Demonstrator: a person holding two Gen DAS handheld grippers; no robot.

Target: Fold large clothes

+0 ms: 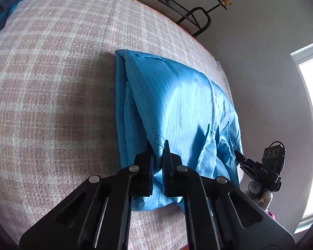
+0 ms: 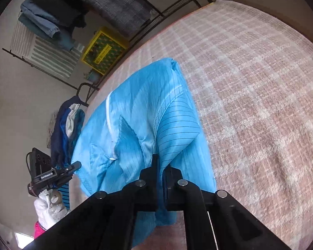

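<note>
A light blue zip-front garment (image 1: 173,104) with thin dark stripes lies partly folded on a pink checked blanket (image 1: 52,73). My left gripper (image 1: 158,145) is shut on a near edge of the garment and lifts it off the blanket. My right gripper (image 2: 161,162) is shut on another near edge of the same garment (image 2: 139,116), which rises in a raised fold. The right gripper also shows in the left wrist view (image 1: 240,156), and the left gripper shows in the right wrist view (image 2: 76,165).
The blanket (image 2: 250,83) covers a wide flat surface. A black metal rack (image 2: 114,4) with folded clothes stands beyond the far edge, with a yellow box (image 2: 102,50) under it. Dark blue clothes (image 2: 64,129) hang at the side. A window (image 1: 311,104) is at the right.
</note>
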